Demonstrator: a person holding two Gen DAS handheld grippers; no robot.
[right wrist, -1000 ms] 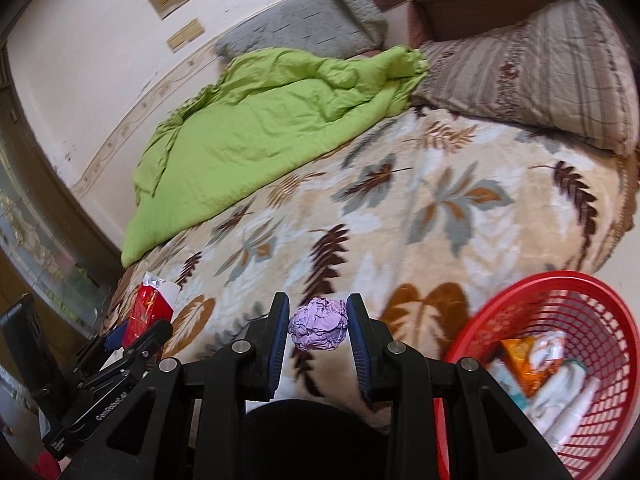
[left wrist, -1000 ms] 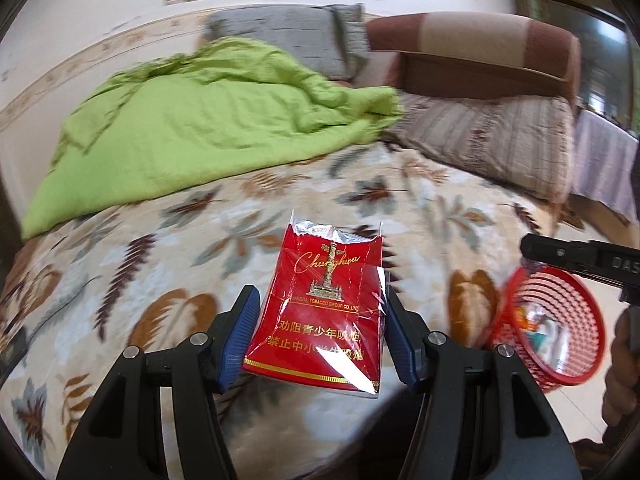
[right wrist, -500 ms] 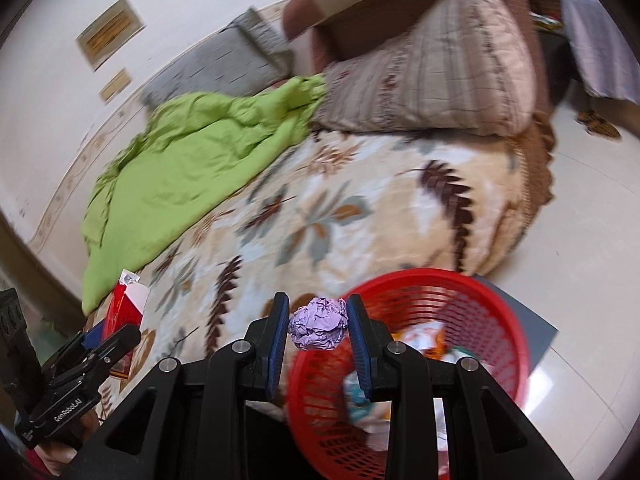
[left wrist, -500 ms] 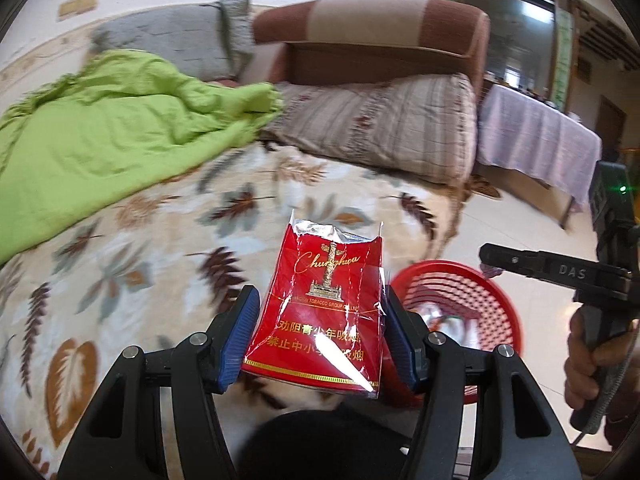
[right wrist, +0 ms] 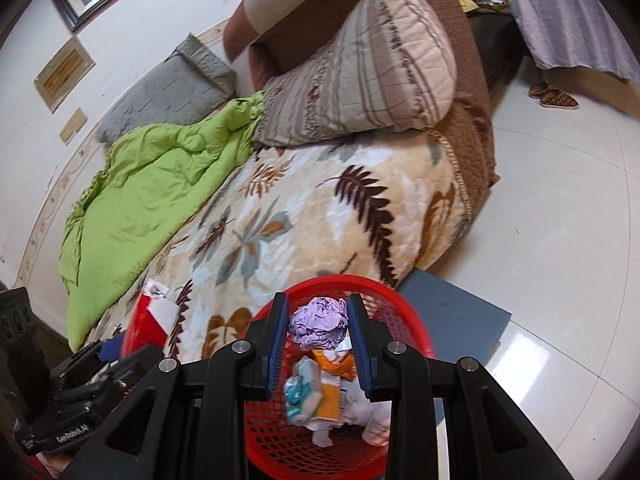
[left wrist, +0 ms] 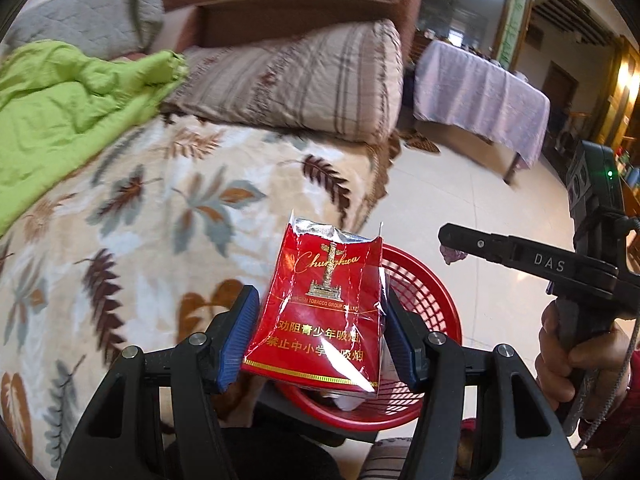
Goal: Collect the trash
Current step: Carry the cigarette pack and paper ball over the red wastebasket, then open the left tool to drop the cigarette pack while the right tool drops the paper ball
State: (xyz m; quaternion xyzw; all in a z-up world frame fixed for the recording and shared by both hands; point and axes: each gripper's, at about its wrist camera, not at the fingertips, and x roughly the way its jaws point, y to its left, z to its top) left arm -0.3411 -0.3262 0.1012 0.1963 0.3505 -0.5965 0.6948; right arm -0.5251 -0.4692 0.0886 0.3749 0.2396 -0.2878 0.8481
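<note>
Left gripper [left wrist: 320,328] clamped a red cigarette pack [left wrist: 320,312] between its blue fingers [left wrist: 238,336] — pack upright, long axis running away from the camera, torn foil end far. Gold script read "Chunghwa", plus a tobacco-group line and Chinese warning text. It hung over the near rim of the red basket [left wrist: 432,300]. Right gripper [right wrist: 318,328], marked "DAS", pinched a crumpled purple paper ball [right wrist: 319,322] above that basket [right wrist: 416,320] — wrappers [right wrist: 320,392] lay inside, bed [right wrist: 320,208] just behind.
</note>
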